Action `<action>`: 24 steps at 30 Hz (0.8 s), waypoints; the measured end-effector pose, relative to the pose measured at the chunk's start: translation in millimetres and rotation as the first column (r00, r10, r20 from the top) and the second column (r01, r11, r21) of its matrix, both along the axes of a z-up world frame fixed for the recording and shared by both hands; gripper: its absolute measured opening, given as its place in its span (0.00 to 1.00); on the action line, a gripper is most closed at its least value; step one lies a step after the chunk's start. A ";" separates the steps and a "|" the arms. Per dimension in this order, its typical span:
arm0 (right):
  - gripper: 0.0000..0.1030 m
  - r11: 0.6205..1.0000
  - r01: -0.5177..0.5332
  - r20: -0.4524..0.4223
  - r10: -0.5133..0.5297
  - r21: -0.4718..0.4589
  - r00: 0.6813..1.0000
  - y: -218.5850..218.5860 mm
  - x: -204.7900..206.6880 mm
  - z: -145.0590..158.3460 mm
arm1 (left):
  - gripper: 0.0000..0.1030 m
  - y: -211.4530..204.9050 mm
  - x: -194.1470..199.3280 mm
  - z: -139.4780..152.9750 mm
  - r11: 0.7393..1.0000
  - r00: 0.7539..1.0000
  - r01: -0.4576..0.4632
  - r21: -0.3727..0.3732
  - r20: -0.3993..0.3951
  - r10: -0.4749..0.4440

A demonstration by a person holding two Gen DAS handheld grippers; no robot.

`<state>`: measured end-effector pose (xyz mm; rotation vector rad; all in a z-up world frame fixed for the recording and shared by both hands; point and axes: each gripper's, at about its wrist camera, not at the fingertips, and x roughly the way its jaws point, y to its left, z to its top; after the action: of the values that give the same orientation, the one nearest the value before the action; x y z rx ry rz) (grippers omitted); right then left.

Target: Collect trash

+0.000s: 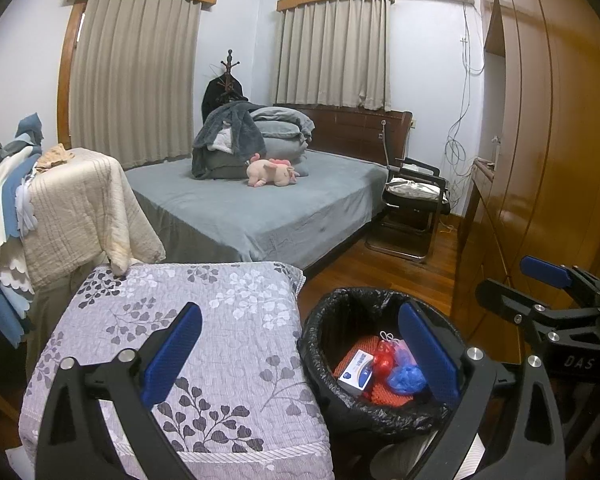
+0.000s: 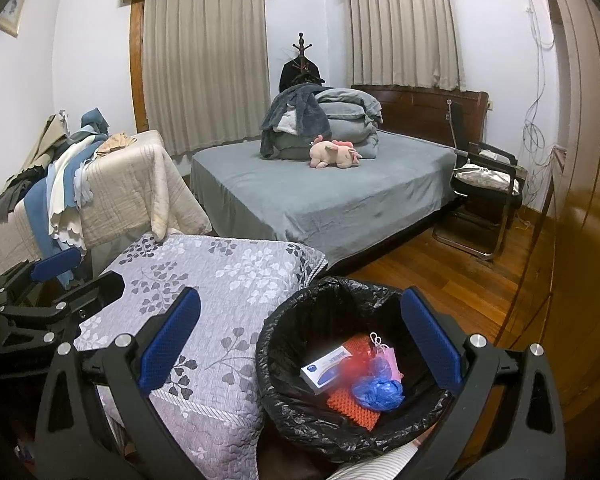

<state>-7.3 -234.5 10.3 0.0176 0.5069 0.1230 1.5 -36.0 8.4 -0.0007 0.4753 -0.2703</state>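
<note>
Right wrist: both claws (image 2: pixel 300 344) (image 1: pixel 300 346) wide open, empty.

Black-lined bin (image 2: pixel 300 360) holds white box (image 2: pixel 327 366), blue bag (image 2: pixel 378 390), perhaps orange mesh (image 2: pixel 350 404)

The right gripper (image 1: pixel 580 280) reads "DAS"; the box's (image 1: pixel 355 372) print is illegible.

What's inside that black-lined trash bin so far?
In the trash bin lie a white and blue box, a crumpled blue plastic bag, something red and pink, and an orange textured mat beneath them. Anything under the mat is hidden.
</note>
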 end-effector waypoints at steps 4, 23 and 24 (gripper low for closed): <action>0.95 1.000 -0.001 -0.002 0.001 -0.002 1.000 -0.5 0.4 0.2 | 0.94 1.2 -0.1 -0.5 1.000 1.000 0.000 -0.002 -0.004 0.000; 0.95 1.000 -0.001 -0.003 0.001 -0.002 1.000 -0.1 0.7 0.4 | 0.94 3.7 -1.8 -1.4 1.000 1.000 -0.001 -0.001 -0.007 0.001; 0.95 1.000 -0.001 -0.002 0.001 -0.002 1.000 -0.5 0.8 0.6 | 0.94 2.8 -1.0 -1.4 1.000 1.000 -0.001 0.000 -0.007 0.001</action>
<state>-6.5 -235.0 10.9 0.0158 0.5091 0.1240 0.5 -33.3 6.9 -0.0022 0.4821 -0.2700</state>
